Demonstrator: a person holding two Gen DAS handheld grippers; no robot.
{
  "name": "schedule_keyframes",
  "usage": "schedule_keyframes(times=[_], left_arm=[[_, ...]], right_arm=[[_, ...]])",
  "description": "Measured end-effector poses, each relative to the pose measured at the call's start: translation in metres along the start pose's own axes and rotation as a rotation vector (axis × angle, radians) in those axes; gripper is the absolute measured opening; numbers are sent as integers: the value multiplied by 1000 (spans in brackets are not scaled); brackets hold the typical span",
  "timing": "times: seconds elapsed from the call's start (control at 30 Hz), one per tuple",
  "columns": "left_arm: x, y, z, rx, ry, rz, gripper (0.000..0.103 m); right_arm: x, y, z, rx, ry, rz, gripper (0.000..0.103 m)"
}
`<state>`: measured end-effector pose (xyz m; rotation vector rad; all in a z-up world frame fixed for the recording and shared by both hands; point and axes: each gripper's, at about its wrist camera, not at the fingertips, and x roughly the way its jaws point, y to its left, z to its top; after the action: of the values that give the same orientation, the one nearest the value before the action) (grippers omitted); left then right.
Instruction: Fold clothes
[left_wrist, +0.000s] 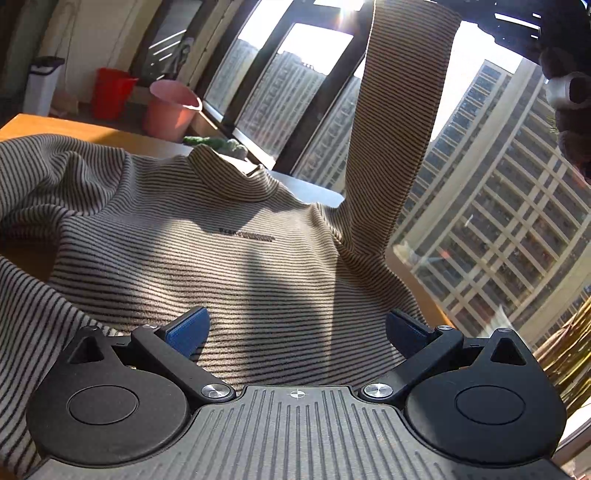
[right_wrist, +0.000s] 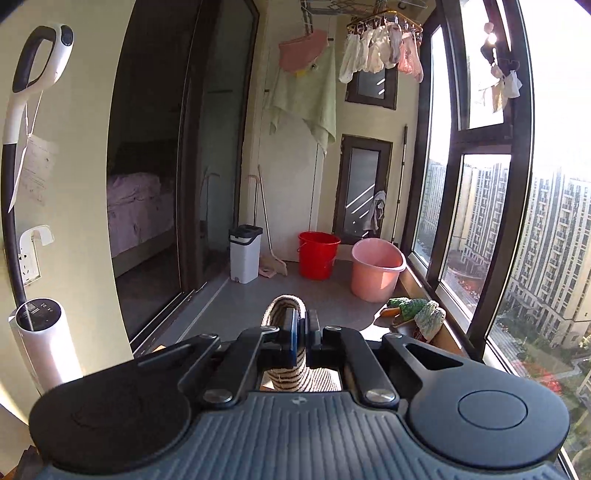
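A grey, black-striped turtleneck sweater (left_wrist: 192, 251) lies spread on a wooden table (left_wrist: 48, 125), collar toward the window. Its right sleeve (left_wrist: 399, 122) is pulled straight up out of the top of the left wrist view. My left gripper (left_wrist: 297, 332) hovers open just above the sweater's chest, blue pads wide apart with nothing between them. In the right wrist view my right gripper (right_wrist: 301, 332) is shut on the sleeve cuff (right_wrist: 284, 306), which loops over the fingertips and hangs down beneath them, high above the floor.
A pink bucket (right_wrist: 375, 269), a red bucket (right_wrist: 317, 254) and a white bin (right_wrist: 243, 254) stand on the balcony floor. Green and white cloths (right_wrist: 421, 310) lie on the window sill. Tall windows run along the right; laundry (right_wrist: 380, 51) hangs overhead.
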<state>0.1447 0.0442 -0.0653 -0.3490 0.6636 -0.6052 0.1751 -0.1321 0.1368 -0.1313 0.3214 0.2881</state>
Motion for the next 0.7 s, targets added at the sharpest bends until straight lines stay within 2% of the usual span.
schedule_keyframes(times=[0.17,0.4,0.6,0.7], left_arm=[[-1,1,0,-2,-1,-3,103],[-1,1,0,-4,-2,-5,103],[-2,0,0,-6,-3,-7,103],[-1,0,0,-6,-2,-7,103]], right_arm=[[23,29,-12,-16,46,63,3],[43,57,-26,-10,67,148,5],[49,53,-39,8,76,174,15],[49,40,-53,40,95,164,17]])
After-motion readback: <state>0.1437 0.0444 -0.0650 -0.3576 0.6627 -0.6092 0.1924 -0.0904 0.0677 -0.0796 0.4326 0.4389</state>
